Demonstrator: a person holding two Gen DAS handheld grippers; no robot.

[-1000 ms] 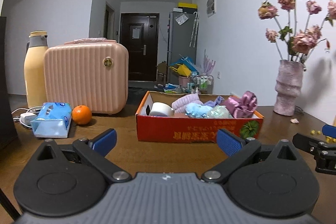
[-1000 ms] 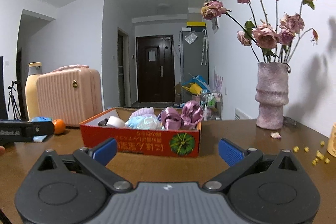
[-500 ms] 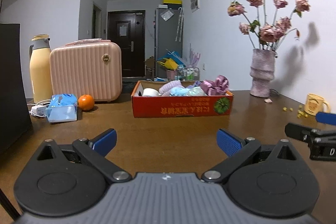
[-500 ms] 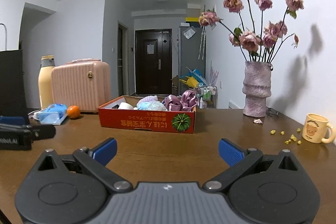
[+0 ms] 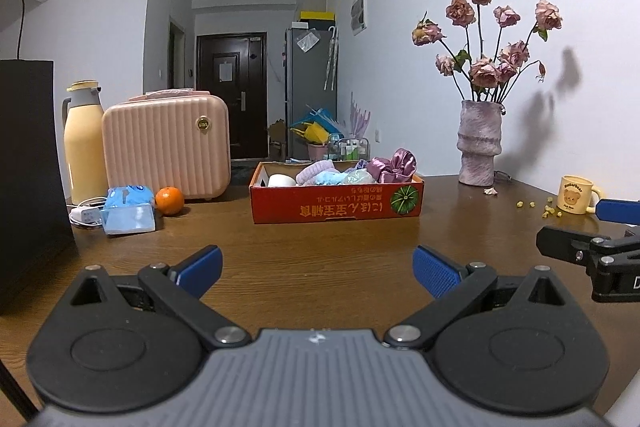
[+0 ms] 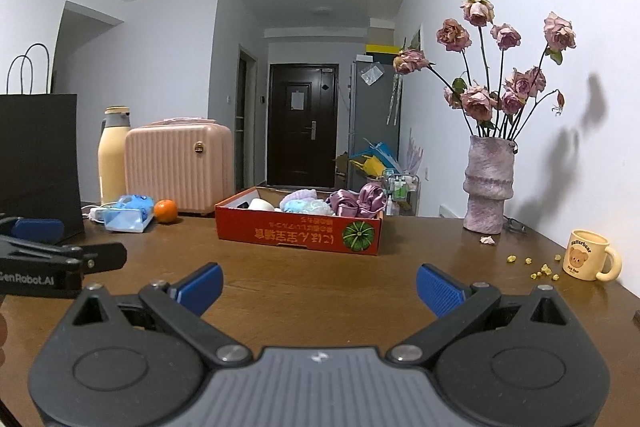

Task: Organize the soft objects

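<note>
The left gripper (image 5: 318,269) fills the bottom of its frame, its blue-padded fingers spread wide with nothing between them, held over the brown table (image 5: 320,239). The right gripper (image 6: 318,285) sits the same way at the bottom of its own frame, fingers wide apart and empty.

At the centre of both frames stands a red cardboard box (image 5: 336,205), well apart from both grippers. The soft things lie inside it: a shiny purple scrunchie (image 5: 394,165) at the right end, a light blue fluffy piece (image 5: 330,178) in the middle, a lilac knitted piece (image 5: 318,171) behind it, and a white round thing (image 5: 281,181) at the left end, perhaps a roll of tape.

Left of the box are an orange (image 5: 169,201), a blue tissue pack (image 5: 129,209) and a pink case (image 5: 166,147). At centre right stands a vase of dried roses (image 5: 479,143), and a yellow mug (image 5: 576,200) sits at the right edge.
</note>
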